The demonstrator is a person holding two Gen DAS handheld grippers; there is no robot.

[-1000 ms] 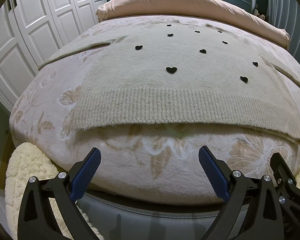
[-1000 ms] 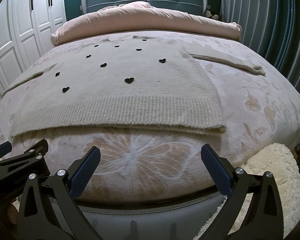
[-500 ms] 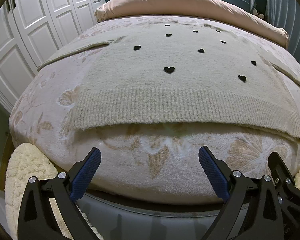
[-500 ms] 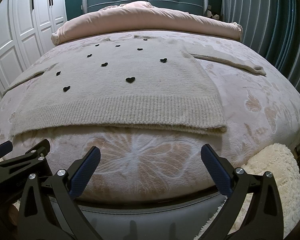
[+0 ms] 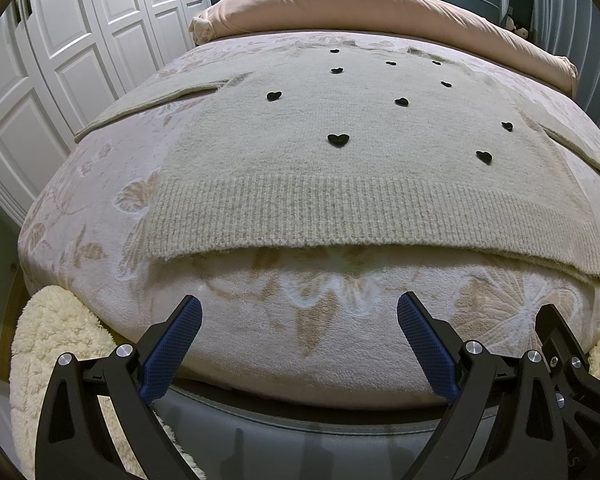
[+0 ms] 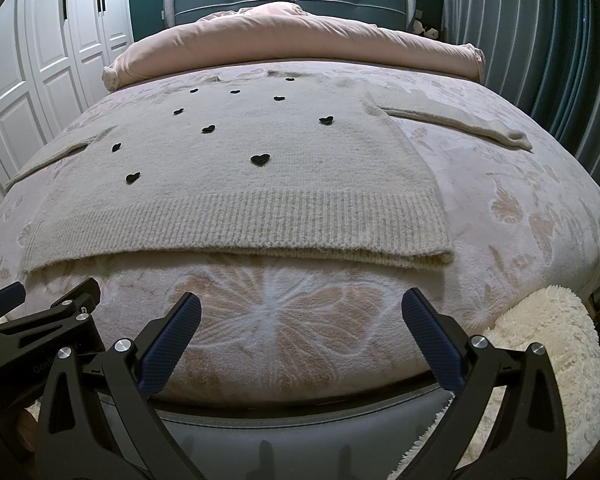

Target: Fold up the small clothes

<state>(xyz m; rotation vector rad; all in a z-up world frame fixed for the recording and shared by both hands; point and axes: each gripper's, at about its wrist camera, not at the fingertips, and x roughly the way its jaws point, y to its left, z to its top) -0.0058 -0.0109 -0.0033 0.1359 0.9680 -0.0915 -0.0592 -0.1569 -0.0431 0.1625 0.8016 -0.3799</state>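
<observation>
Two grippers, left gripper point(image 5: 299, 322) and right gripper point(image 6: 301, 320), hovered side by side near the bed's foot, jaws spread wide and holding nothing, seemingly level, short of the sweater point(image 6: 236, 184) hem.

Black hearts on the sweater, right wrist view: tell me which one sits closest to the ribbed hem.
The heart at far left, lowest in the scatter on the sweater, just above the ribbed hem.

Floral blanket point(image 5: 100, 216) over bed; pink duvet point(image 6: 300, 40) (bunched at headboard); white wardrobe point(image 5: 60, 60)
</observation>
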